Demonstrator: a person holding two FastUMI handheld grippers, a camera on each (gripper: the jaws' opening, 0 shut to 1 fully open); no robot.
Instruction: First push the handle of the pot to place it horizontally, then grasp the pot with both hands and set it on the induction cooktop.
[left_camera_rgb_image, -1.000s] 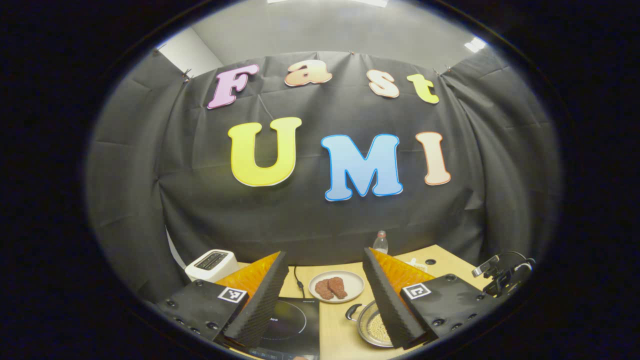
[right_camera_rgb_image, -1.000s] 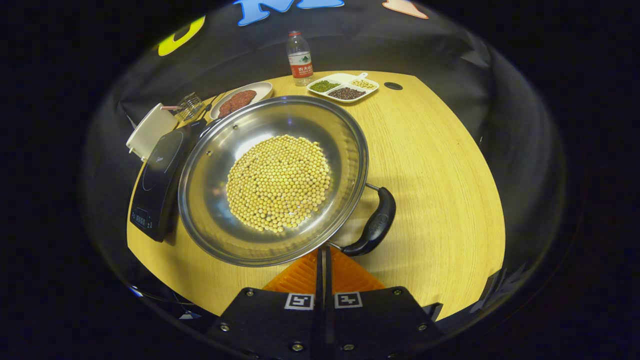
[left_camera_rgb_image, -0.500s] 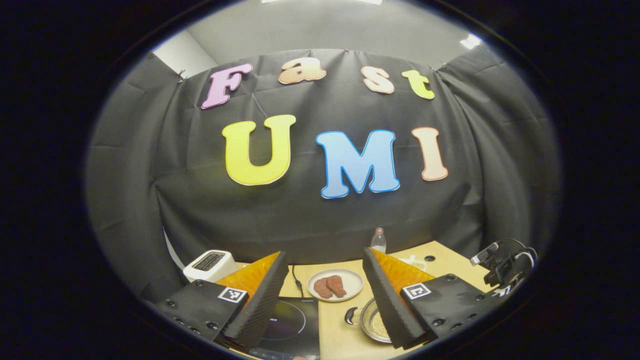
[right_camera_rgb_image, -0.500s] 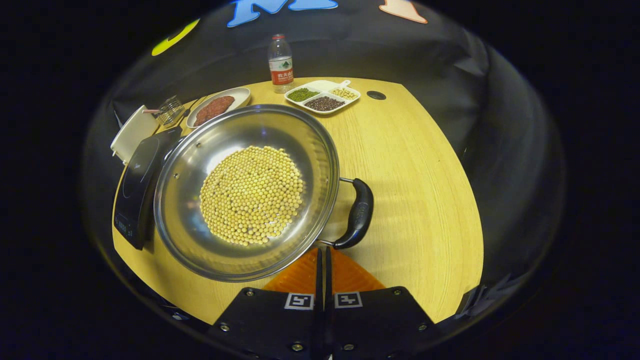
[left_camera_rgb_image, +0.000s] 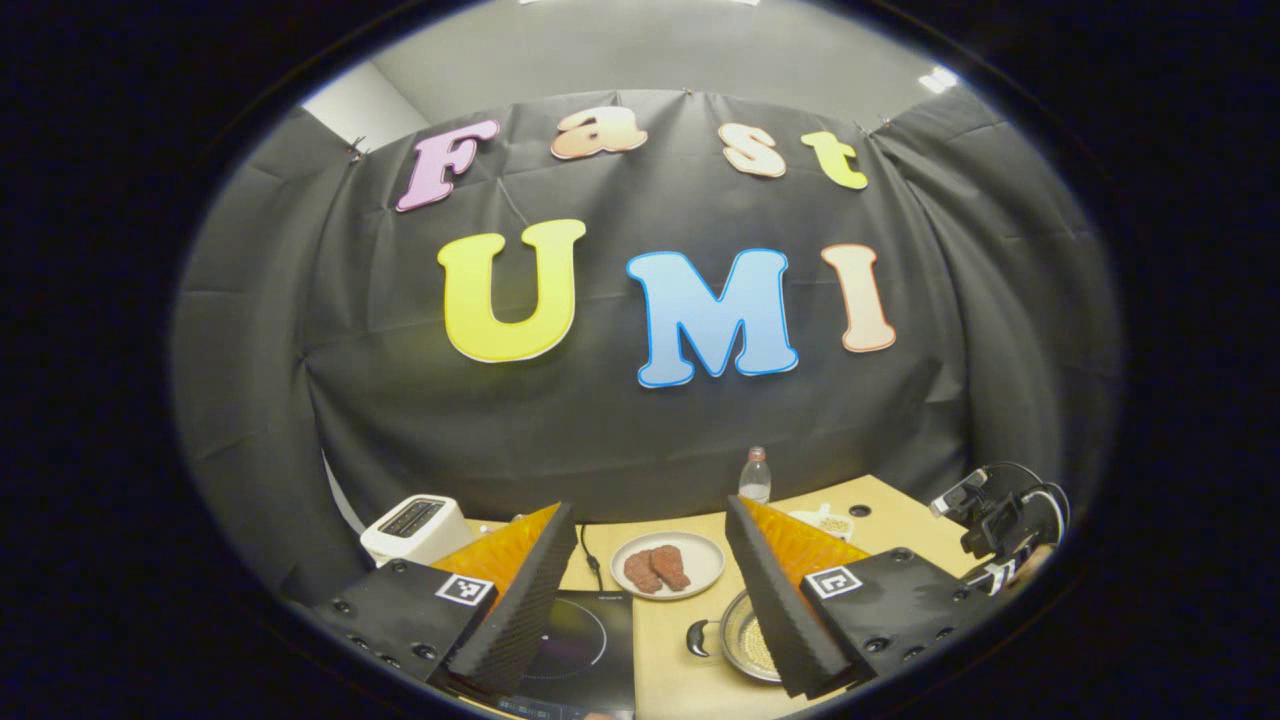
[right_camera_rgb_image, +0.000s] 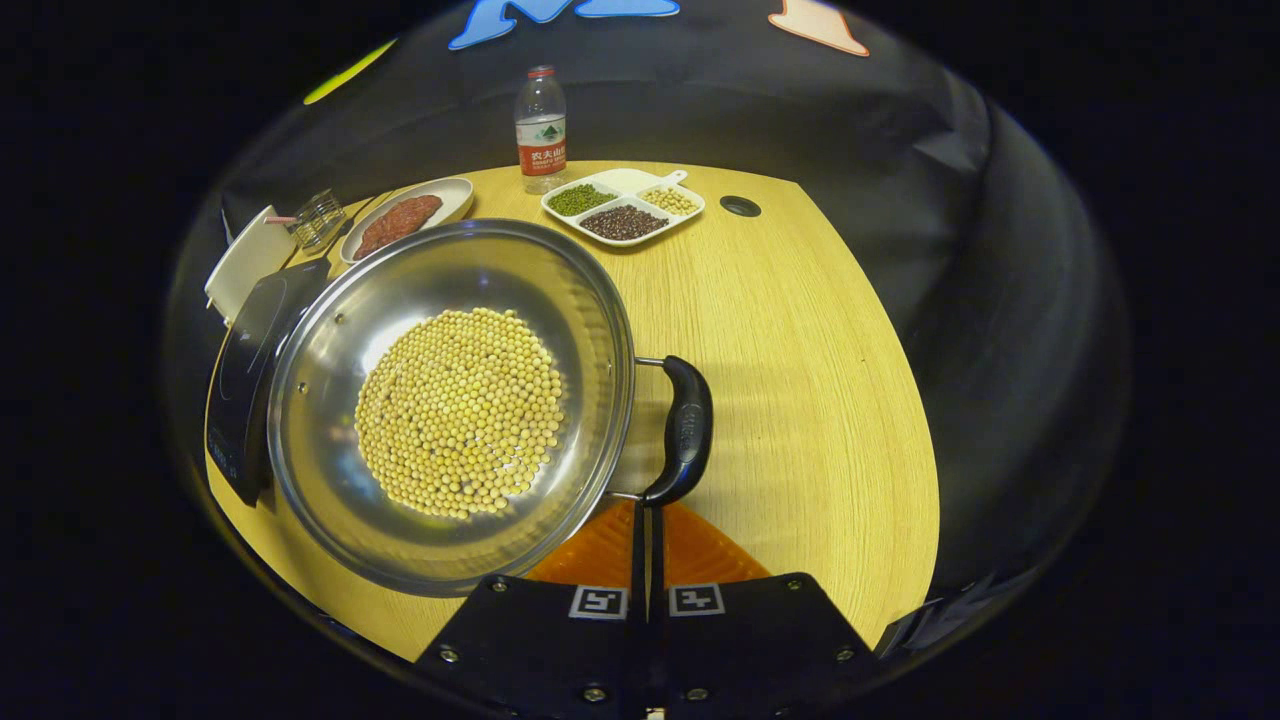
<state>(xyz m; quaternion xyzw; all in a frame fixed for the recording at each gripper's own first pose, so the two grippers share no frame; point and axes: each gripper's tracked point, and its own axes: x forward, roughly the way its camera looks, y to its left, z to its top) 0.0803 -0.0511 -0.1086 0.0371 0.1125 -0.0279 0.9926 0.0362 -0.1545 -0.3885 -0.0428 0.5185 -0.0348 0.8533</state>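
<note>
A steel pot (right_camera_rgb_image: 330, 470) holding soybeans (right_camera_rgb_image: 460, 410) stands on the wooden table (right_camera_rgb_image: 800, 380), just right of the black induction cooktop (right_camera_rgb_image: 240, 370). Its black handle (right_camera_rgb_image: 685, 430) sticks out on the right side. My right gripper (right_camera_rgb_image: 645, 508) is shut with nothing held, and its tips touch the handle's near end. My left gripper (left_camera_rgb_image: 650, 585) hangs open above the table, aimed at the back wall. Between and below its fingers lie the cooktop (left_camera_rgb_image: 580, 640) and the pot (left_camera_rgb_image: 745, 645) with its other handle (left_camera_rgb_image: 700, 638).
A white toaster (right_camera_rgb_image: 245, 265), a plate of meat (right_camera_rgb_image: 400, 212), a water bottle (right_camera_rgb_image: 541, 130) and a divided dish of beans (right_camera_rgb_image: 622, 195) line the table's far side. A cable hole (right_camera_rgb_image: 740, 206) sits beyond the dish. The table's right half is bare wood.
The right gripper, still shut, has pushed the handle's near end, turning the pot. The pot has shifted left in the right gripper view. The left gripper view has tilted slightly upward.
</note>
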